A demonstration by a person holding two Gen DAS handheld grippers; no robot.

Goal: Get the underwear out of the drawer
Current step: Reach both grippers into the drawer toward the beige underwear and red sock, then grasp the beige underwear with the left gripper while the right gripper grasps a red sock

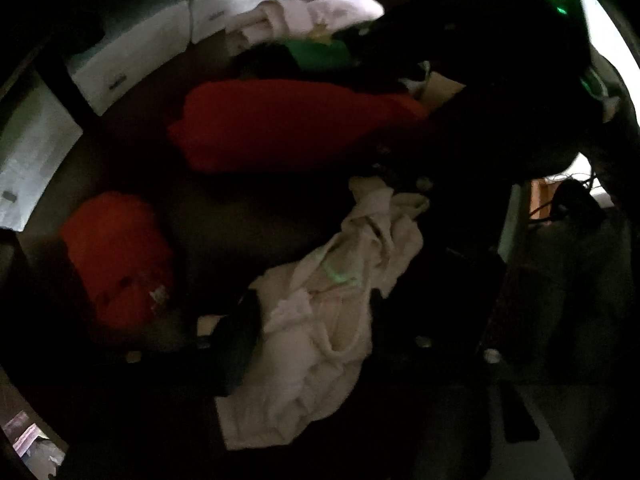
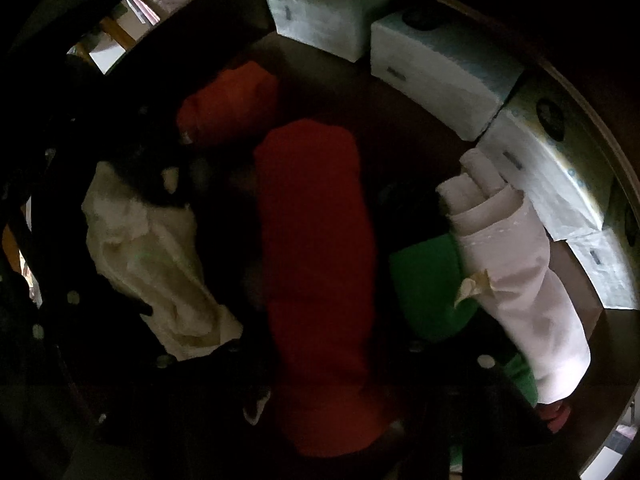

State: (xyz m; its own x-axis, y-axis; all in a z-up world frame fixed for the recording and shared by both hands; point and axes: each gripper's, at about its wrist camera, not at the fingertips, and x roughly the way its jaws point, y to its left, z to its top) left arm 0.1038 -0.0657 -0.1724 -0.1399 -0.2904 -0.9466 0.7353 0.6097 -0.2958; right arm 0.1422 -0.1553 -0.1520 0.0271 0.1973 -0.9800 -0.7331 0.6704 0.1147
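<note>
Left wrist view looked steeply down into a dim drawer (image 1: 132, 152), where the left gripper (image 1: 316, 344) sat over a crumpled cream undergarment (image 1: 340, 280), the nearest item in frame. Its dark fingers (image 1: 236, 344) flanked the bunched cloth on both sides and appeared to pinch it, though shadow hid the exact contact. Beyond the cream undergarment lay a long red roll (image 1: 288, 124), with a smaller red bundle (image 1: 116, 256) to its left; farther back were a green item (image 1: 320, 54), a pale folded piece (image 1: 324, 10) and white boxes (image 1: 132, 44) along the drawer's far wall.

Right wrist view showed the right gripper (image 2: 332, 412) directly above the long red roll, whose near end lay between its fingers; whether they pressed it or stood clear could not be told in the dark. To the left of the long red roll was the cream undergarment, with the other tool's black frame over its top edge.

Judged from this moment, the step was securing a garment before lifting. A good lift would gather a deep fold rather than a loose edge and rise straight up, so trailing cloth would not snag the drawer front or drag the neighbouring rolls.
</note>
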